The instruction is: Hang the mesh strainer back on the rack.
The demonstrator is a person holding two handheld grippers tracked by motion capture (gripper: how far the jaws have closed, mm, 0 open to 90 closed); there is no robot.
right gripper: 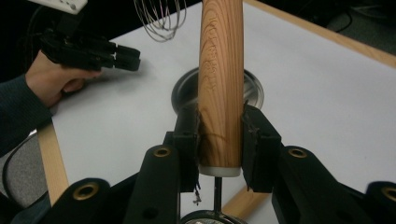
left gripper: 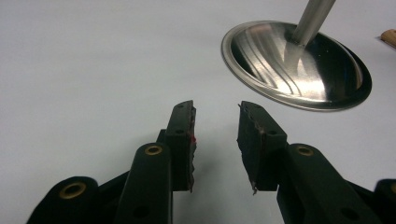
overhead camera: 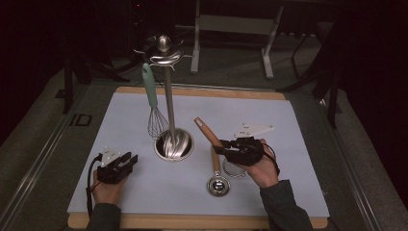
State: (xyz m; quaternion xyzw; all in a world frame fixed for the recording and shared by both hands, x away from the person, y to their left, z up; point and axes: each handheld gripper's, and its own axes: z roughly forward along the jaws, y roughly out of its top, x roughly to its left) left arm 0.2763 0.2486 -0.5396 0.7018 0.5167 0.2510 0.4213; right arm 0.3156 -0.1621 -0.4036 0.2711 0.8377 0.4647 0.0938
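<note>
left gripper (overhead camera: pixel 129 159): near the stand's base, to its left, low over the mat; jaws apart, nothing between them. In the left gripper view the pads (left gripper: pixel 185 140) stand clear of each other over bare mat.
left hand (overhead camera: pixel 108 187): behind that gripper, at the near edge of the mat.
mat (overhead camera: pixel 269 125): pale sheet on a wooden board, under the stand.
whisk (overhead camera: pixel 153 103): hangs from the stand's top, left of the pole, green handle up, wires just above the base.
stand (overhead camera: pixel 169 91): 1 steel pole rising from a round dished base (left gripper: pixel 299 65), with hooks on top.
ladle (overhead camera: pixel 212 156): right of the base, near it; wooden handle slants up toward the stand, small steel bowl (overhead camera: pixel 218 185) at the near end. I cannot tell whether the bowl touches the mat.
right gripper (overhead camera: pixel 222 147): right of the base, jaws clamped on the ladle's handle (right gripper: pixel 220 84), 1 pad on each side near its lower end.
right hand (overhead camera: pixel 263 168): behind that gripper, farther right of the stand.
</note>
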